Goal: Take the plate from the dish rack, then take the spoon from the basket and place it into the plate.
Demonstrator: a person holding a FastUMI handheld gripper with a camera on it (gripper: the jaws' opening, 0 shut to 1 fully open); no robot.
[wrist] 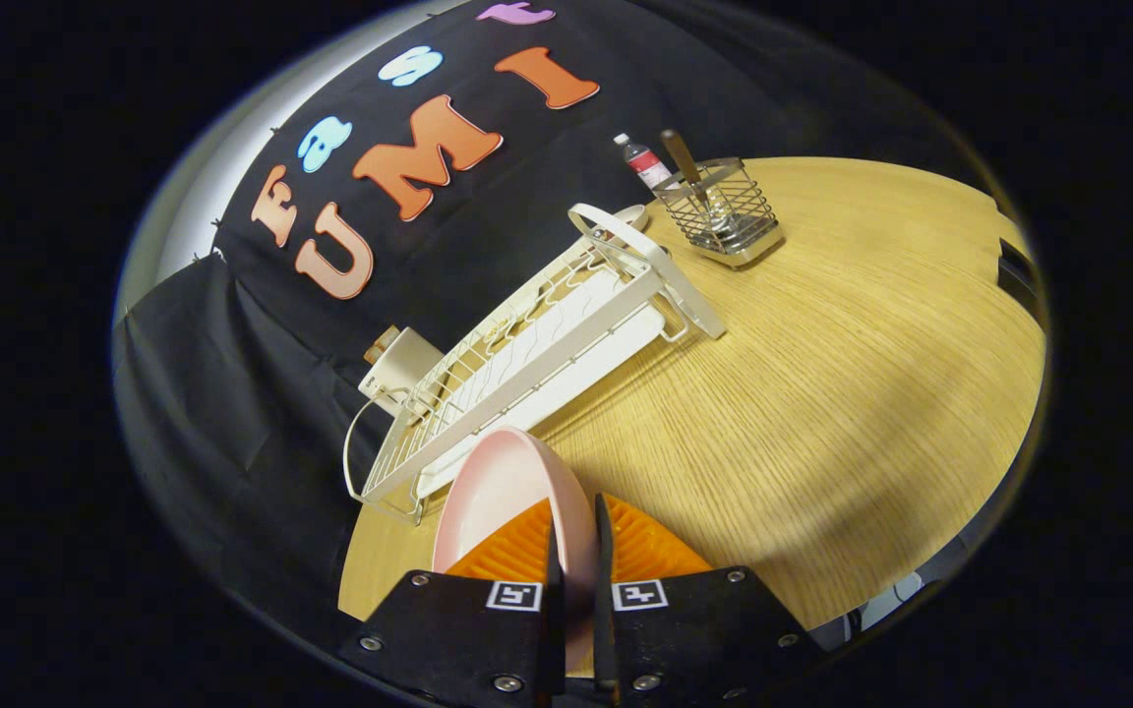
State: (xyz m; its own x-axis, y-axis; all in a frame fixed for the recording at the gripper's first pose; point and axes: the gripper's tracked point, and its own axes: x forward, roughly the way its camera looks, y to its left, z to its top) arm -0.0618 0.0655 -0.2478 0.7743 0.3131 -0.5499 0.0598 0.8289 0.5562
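My gripper is shut on the pink plate, whose rim stands edge-on between the two orange fingers. The plate hangs above the wooden table, just in front of the near end of the white dish rack. Beyond the rack's far end stands the wire basket, and the spoon's brown handle sticks up out of it.
A wooden table spreads to the right of the rack. A plastic bottle stands behind the basket. A white box-like object sits behind the rack, against the black cloth wall.
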